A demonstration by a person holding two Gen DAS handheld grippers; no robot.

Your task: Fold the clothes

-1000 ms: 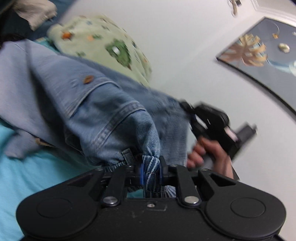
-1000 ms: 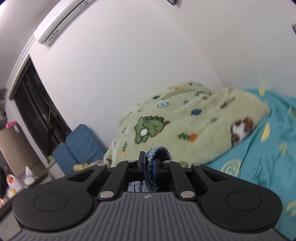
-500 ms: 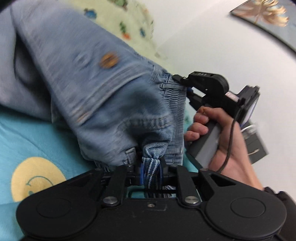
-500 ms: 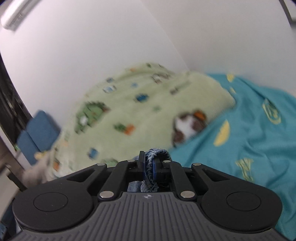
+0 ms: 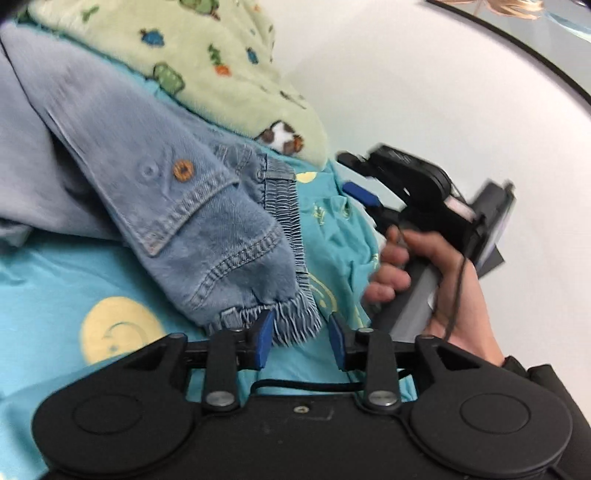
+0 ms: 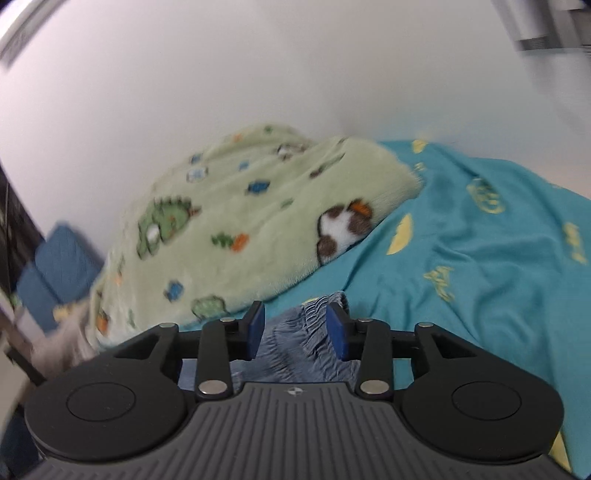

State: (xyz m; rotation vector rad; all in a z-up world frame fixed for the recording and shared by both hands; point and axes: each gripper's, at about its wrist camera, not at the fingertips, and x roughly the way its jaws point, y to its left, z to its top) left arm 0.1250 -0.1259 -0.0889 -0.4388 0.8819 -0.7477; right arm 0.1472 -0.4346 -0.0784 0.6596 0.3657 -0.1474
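Observation:
A blue denim garment (image 5: 207,236) with a brown button and a frayed hem lies folded on the teal bed sheet (image 5: 66,280). My left gripper (image 5: 301,334) has its jaws opening; the frayed hem lies loose between the blue pads, which no longer press on it. In the left wrist view the right gripper (image 5: 364,195) hangs just past the garment's elastic edge, held by a person's hand (image 5: 424,280). In the right wrist view my right gripper (image 6: 295,325) is also opening, with the gathered denim edge (image 6: 306,339) lying slack between its pads.
A pale green fleece blanket (image 6: 229,229) with cartoon prints is heaped against the white wall behind the garment. The teal sheet (image 6: 480,258) with yellow prints stretches to the right. A blue cushion (image 6: 55,258) stands at far left. A framed picture (image 5: 517,22) hangs on the wall.
Both grippers came down toward the bed and their jaws parted, letting go of the denim edges they had pinched. The garment now rests on the sheet.

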